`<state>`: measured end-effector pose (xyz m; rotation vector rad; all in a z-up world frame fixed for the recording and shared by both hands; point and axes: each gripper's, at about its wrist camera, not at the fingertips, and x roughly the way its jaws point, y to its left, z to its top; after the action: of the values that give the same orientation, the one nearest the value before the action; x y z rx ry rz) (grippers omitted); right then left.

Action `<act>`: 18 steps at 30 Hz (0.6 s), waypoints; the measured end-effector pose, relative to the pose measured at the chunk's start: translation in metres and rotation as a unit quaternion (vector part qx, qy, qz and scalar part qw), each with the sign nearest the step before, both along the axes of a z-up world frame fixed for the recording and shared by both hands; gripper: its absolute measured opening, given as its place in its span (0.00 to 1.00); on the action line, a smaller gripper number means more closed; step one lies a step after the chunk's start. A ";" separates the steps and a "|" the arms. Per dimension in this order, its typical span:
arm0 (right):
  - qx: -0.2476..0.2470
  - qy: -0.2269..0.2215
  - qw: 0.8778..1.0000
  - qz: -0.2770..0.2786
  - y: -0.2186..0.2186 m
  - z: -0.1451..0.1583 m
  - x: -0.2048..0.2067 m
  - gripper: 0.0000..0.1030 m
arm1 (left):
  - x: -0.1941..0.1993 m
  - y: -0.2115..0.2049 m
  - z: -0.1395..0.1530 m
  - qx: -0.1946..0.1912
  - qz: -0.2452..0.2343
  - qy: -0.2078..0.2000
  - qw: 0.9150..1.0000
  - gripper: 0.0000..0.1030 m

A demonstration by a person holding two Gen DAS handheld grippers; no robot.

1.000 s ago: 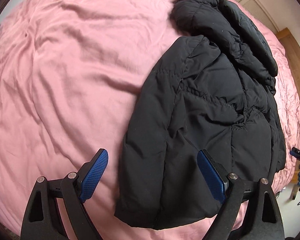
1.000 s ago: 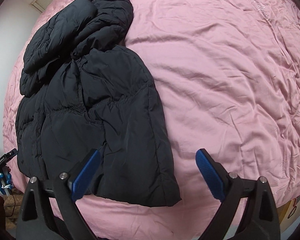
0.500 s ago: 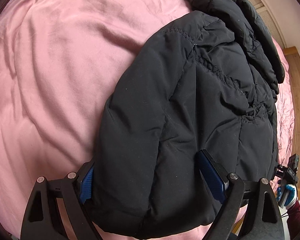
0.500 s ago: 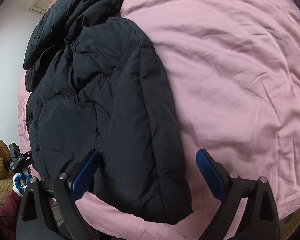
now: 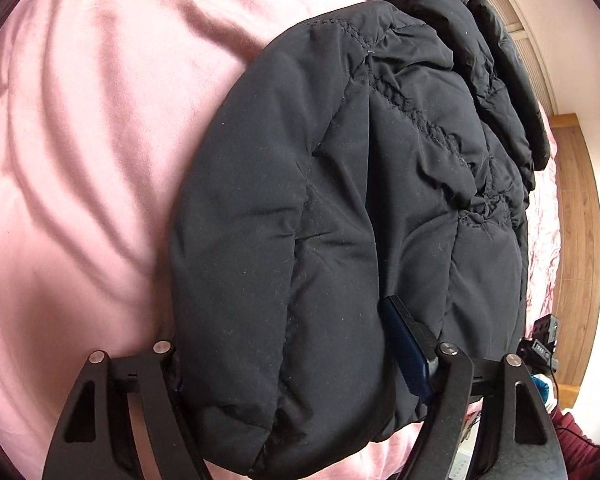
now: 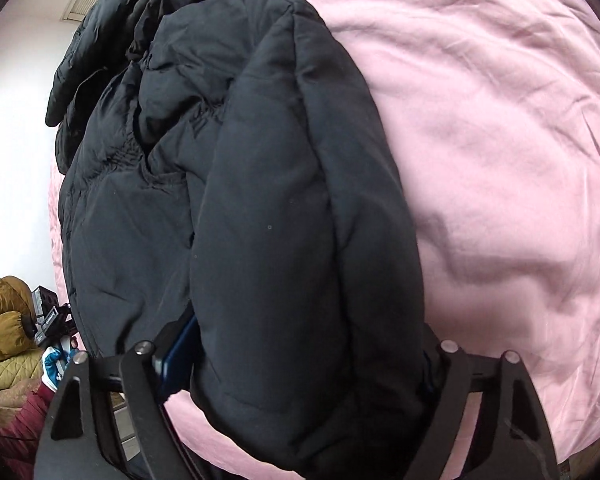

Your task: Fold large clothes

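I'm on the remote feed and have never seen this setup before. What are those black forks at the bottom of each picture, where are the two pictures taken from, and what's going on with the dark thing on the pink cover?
Each picture comes from a wide-angle camera on a hand-held two-finger gripper, looking forward along its fingers. There is no robot arm; a person carries one gripper in each hand.

The black forks are the grippers themselves: the left gripper in one view, the right gripper in the other.

A black padded jacket lies on a pink bedspread. Both grippers are wide open and straddle the jacket's near edge, with padded fabric bulging between their fingers. Neither has clamped yet.

The other gripper shows at each view's edge.
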<state>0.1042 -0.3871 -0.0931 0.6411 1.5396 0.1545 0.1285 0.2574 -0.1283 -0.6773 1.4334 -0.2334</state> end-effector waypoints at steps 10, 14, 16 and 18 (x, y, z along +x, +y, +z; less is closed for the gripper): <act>0.009 0.007 1.000 0.011 0.001 -0.005 -0.001 0.55 | -0.020 -0.013 -0.006 -0.079 0.057 0.005 0.995 0.46; 0.014 0.005 1.000 0.018 0.006 -0.004 0.002 0.43 | -0.023 -0.019 -0.002 -0.083 0.062 -0.002 0.995 0.26; 0.017 0.002 0.999 0.028 0.011 0.000 0.004 0.35 | -0.025 -0.020 0.002 -0.085 0.065 -0.008 0.994 0.21; 0.017 0.000 0.999 0.037 0.018 0.002 0.008 0.31 | -0.026 -0.016 0.003 -0.077 0.063 -0.009 0.995 0.19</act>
<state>0.1125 -0.3692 -0.0910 0.6116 1.5635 0.2368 0.1021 0.2414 -0.1254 -0.8871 1.3584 -0.2528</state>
